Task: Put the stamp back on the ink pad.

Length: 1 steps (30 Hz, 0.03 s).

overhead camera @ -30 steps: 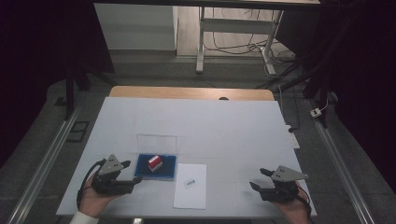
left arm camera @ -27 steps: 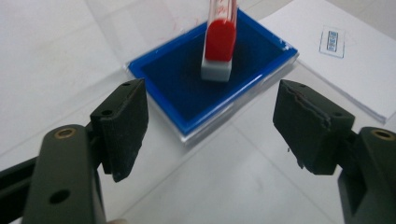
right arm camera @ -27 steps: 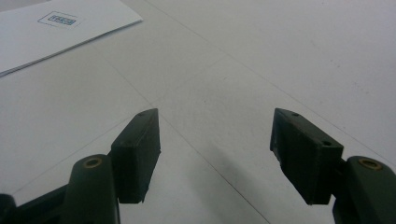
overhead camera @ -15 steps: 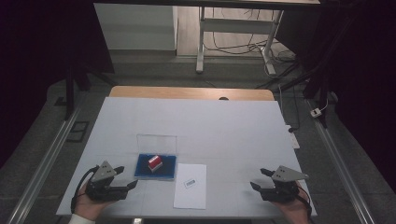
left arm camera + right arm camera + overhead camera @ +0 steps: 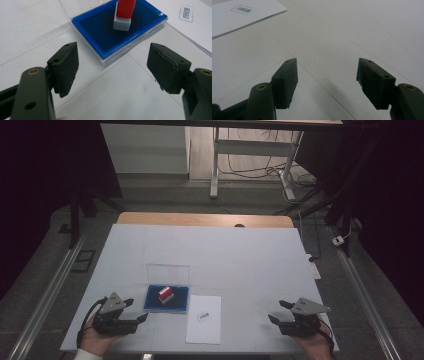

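A blue ink pad lies in a clear case with its lid open behind it. A red stamp with a white base stands on the pad. My left gripper rests on the table just left of the pad, open and holding nothing. In the left gripper view the pad and stamp sit just beyond the wide-apart jaws of that gripper. My right gripper lies near the front right of the table, open and empty, over bare table in its own view.
A white sheet of paper with a small blue printed mark lies right of the pad, between the two grippers. The white table top ends at a wooden strip at the back. Rails run along both sides.
My left gripper has drawn back from the ink pad toward the near edge and slightly left. The right gripper has stayed where it was.
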### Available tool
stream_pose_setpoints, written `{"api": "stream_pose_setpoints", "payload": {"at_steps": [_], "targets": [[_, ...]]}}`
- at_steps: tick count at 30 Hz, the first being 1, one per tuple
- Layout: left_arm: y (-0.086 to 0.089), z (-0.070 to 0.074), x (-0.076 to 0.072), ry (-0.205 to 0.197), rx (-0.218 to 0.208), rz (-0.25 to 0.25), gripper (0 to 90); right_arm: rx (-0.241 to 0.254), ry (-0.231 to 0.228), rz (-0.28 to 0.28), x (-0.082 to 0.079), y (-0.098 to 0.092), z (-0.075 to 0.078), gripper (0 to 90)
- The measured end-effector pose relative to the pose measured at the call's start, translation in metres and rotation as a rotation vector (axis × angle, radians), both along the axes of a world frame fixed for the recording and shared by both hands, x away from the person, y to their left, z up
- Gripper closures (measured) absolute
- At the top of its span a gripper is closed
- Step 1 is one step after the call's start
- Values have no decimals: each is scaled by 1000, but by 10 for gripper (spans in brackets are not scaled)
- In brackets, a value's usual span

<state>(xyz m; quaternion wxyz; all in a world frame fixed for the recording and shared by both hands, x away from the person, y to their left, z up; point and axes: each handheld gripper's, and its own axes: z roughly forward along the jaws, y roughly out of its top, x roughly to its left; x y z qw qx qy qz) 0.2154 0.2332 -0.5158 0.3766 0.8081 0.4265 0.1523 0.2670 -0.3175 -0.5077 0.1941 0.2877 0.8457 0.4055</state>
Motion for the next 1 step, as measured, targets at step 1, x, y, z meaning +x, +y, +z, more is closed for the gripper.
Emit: {"api": "stream_pose_setpoints", "payload": {"at_steps": [1], "targets": [[0, 0, 0, -1, 0, 1, 261, -1, 0, 1, 0, 0, 0, 330]]}}
